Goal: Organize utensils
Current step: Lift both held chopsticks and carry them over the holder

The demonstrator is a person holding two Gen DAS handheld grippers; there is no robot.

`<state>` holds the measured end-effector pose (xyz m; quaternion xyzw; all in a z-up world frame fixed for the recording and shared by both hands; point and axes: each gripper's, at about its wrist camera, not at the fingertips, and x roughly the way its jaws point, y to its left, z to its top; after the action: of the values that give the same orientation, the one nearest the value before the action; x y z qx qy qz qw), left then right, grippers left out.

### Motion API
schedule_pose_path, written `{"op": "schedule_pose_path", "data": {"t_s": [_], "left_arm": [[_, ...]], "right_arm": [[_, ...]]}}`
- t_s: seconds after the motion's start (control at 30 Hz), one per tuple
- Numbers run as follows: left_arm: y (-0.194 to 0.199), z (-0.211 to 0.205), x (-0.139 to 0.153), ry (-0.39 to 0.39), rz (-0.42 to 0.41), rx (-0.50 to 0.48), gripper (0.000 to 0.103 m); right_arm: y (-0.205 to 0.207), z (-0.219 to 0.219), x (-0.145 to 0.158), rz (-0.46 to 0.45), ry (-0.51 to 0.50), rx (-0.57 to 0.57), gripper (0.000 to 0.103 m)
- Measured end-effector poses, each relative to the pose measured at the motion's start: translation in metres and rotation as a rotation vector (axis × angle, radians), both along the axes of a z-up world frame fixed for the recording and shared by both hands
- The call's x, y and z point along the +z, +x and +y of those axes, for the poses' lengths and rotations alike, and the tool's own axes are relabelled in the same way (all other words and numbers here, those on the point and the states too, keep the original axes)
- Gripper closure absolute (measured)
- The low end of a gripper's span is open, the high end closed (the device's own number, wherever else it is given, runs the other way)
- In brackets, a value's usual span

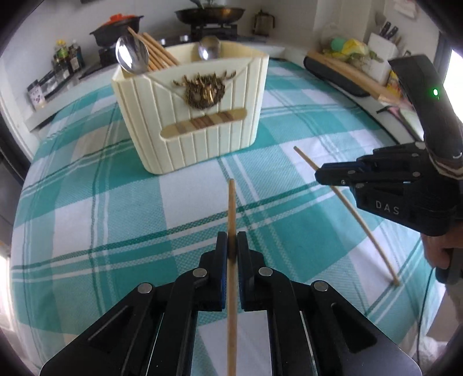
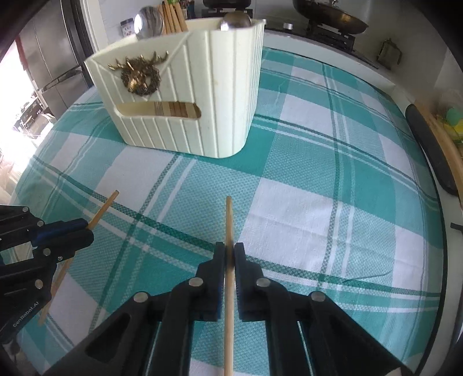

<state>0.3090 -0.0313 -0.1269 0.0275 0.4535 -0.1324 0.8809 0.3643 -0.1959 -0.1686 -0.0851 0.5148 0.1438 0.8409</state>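
Note:
A cream ribbed utensil holder (image 1: 202, 138) with a gold deer emblem stands on the checked cloth, holding two spoons (image 1: 131, 55) and several wooden chopsticks (image 1: 156, 52). My left gripper (image 1: 231, 240) is shut on a single wooden chopstick (image 1: 231, 202) that points toward the holder. At the right of that view my right gripper (image 1: 318, 173) grips another chopstick (image 1: 370, 231), whose low end touches the cloth. In the right wrist view my right gripper (image 2: 229, 248) is shut on its chopstick (image 2: 229, 219), short of the holder (image 2: 225, 101). The left gripper (image 2: 86, 231) and its chopstick (image 2: 105, 206) show at the left.
A teal and white checked cloth (image 1: 101, 202) covers the table. Behind it a counter carries a black pot (image 1: 115, 29), a wok (image 1: 209, 13), bottles (image 1: 68, 55) and a knife block (image 1: 382, 49). A dark tray (image 1: 332, 72) lies at the right edge. A hand (image 1: 437, 251) holds the right gripper.

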Motion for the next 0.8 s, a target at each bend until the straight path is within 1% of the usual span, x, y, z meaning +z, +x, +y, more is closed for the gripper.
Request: {"op": "schedule_pose_path", "data": {"t_s": [0.13, 0.23, 0.3, 0.37, 0.47, 0.57, 0.67, 0.8], "left_arm": [[-0.035, 0.02, 0.049, -0.1, -0.134, 0.019, 0.098], [-0.061, 0.035, 0.082, -0.16, -0.234, 0.014, 0.098], [-0.074, 0.041, 0.099, -0.186, -0.293, 0.007, 0.098], [-0.081, 0.044, 0.111, -0.193, -0.33, 0.009, 0.098], [-0.082, 0.049, 0.123, -0.223, -0.359, 0.028, 0.098], [-0.075, 0.06, 0.133, -0.253, -0.367, 0.059, 0.099], [-0.068, 0.072, 0.144, -0.282, -0.364, 0.084, 0.099], [-0.058, 0.085, 0.161, -0.3, -0.366, 0.098, 0.099]], "right_arm": [[-0.039, -0.015, 0.06, -0.132, 0.113, 0.003, 0.096], [-0.069, -0.024, 0.101, -0.226, 0.168, 0.008, 0.096], [-0.086, -0.027, 0.121, -0.279, 0.187, 0.009, 0.096], [-0.093, -0.03, 0.136, -0.326, 0.199, 0.006, 0.096], [-0.097, -0.031, 0.154, -0.389, 0.218, -0.006, 0.096], [-0.098, -0.028, 0.175, -0.462, 0.22, -0.009, 0.096], [-0.085, -0.026, 0.191, -0.478, 0.232, -0.008, 0.096], [-0.06, -0.02, 0.211, -0.484, 0.207, -0.005, 0.096]]}}
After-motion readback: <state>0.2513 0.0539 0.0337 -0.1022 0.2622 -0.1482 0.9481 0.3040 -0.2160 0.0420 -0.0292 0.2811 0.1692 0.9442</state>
